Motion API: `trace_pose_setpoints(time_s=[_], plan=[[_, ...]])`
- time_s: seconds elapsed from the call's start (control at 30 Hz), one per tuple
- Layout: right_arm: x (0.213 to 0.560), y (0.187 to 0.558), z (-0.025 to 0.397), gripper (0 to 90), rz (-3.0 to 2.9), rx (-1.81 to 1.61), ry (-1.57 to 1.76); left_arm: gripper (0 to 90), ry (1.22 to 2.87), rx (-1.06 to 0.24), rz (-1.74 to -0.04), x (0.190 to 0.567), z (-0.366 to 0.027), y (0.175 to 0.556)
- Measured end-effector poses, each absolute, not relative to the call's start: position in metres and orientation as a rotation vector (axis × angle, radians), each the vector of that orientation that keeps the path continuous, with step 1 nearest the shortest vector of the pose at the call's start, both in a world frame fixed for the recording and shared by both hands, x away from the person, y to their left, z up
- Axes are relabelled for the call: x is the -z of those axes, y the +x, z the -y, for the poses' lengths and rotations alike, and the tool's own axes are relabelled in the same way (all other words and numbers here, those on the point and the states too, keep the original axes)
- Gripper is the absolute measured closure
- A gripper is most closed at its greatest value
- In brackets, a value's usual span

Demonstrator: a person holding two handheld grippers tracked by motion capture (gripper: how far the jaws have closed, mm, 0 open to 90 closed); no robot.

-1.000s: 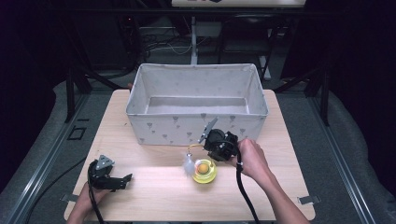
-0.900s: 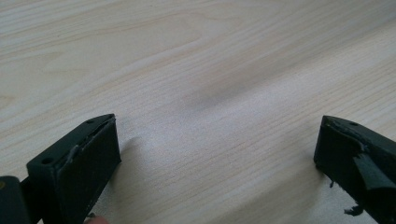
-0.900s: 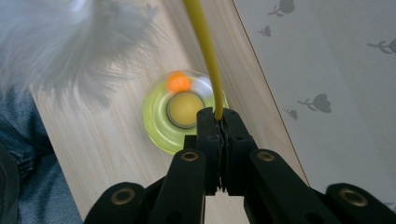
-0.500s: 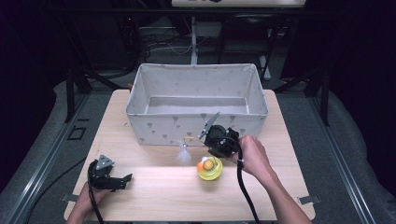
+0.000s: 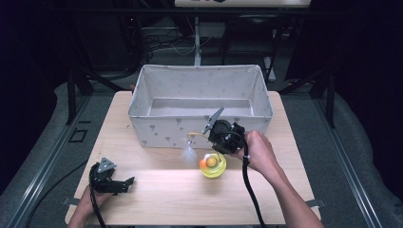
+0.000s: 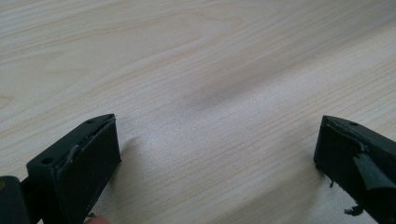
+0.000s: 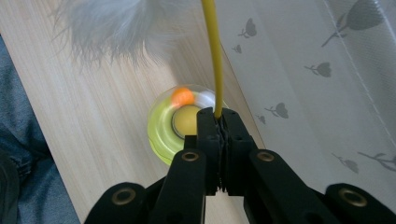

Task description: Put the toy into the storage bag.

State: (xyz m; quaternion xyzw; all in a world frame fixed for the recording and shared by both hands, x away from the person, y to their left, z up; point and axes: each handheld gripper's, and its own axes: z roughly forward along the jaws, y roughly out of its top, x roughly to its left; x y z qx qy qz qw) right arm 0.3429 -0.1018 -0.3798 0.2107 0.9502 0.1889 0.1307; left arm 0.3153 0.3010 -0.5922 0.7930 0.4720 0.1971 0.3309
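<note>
Our right tool (image 7: 218, 122) is clamped on the thin yellow wire stem (image 7: 212, 56) of a cat toy, whose white feather tuft (image 5: 189, 153) dangles off the far end. The stem rises from a round yellow-green plastic base with an orange ball (image 5: 212, 164), which looks lifted just above the pale wooden worktop (image 5: 157, 190), close before the grey fabric storage bin with a printed pattern (image 5: 199, 80). We judge the bin the goal: we should raise the toy steadily, clear the near wall with the hanging base, and keep the pinch firm. Our left tool (image 6: 217, 154) rests wide apart, holding nothing.
</note>
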Motion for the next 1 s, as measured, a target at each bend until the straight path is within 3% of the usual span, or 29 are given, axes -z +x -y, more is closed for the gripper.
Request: trace_pose_setpoints(time_s=[1.0], plan=[[0.345,0.362,0.102,88.4,-2.807,-0.431,0.608,0.3,2.073,-0.515,-1.234,0.592,-0.301,0.315]])
